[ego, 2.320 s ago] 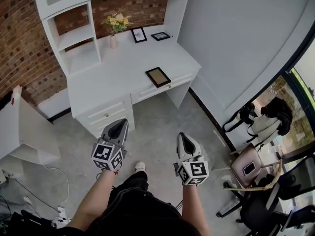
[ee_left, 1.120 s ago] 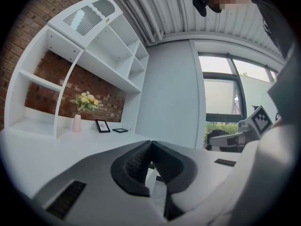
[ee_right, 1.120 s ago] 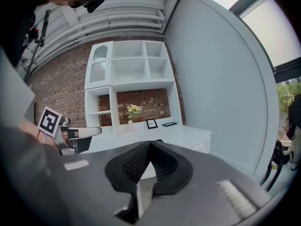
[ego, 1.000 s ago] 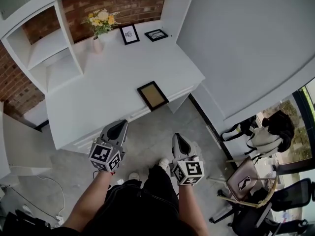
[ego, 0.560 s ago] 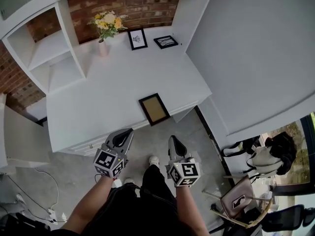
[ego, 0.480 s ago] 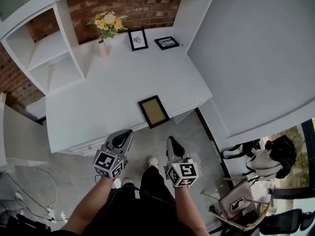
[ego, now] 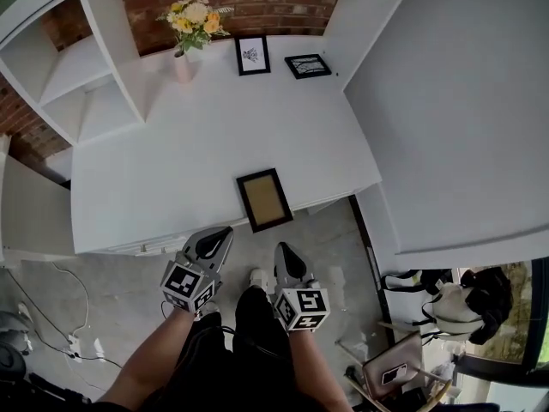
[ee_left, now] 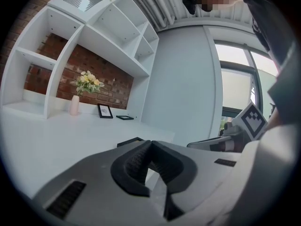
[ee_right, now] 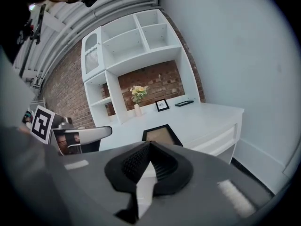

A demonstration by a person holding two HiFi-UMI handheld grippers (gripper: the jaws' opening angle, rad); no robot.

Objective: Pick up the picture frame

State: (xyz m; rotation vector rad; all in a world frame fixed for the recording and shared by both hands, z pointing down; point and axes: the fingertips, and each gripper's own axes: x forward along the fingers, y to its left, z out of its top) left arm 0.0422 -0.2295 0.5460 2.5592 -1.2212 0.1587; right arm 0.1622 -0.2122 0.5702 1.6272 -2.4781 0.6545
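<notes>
A black picture frame [ego: 264,199] with a tan inside lies flat on the white desk [ego: 171,161], close to its front edge. It also shows in the left gripper view as a picture frame [ee_left: 129,141] and in the right gripper view as a picture frame [ee_right: 161,134]. My left gripper [ego: 216,239] hovers over the floor just in front of the desk edge, left of the frame, shut and empty. My right gripper [ego: 286,257] is below the frame, short of the desk, also shut with nothing in it. Neither touches the frame.
At the back of the desk stand a pink vase of yellow flowers [ego: 187,41], an upright small frame [ego: 252,55] and a flat dark frame [ego: 308,65]. White shelves [ego: 77,75] rise at left, a grey wall [ego: 446,110] at right. A chair [ego: 395,372] sits lower right.
Both grippers and the head have come closer to the desk. The frame now lies just beyond the gripper tips. Both grippers stay shut.
</notes>
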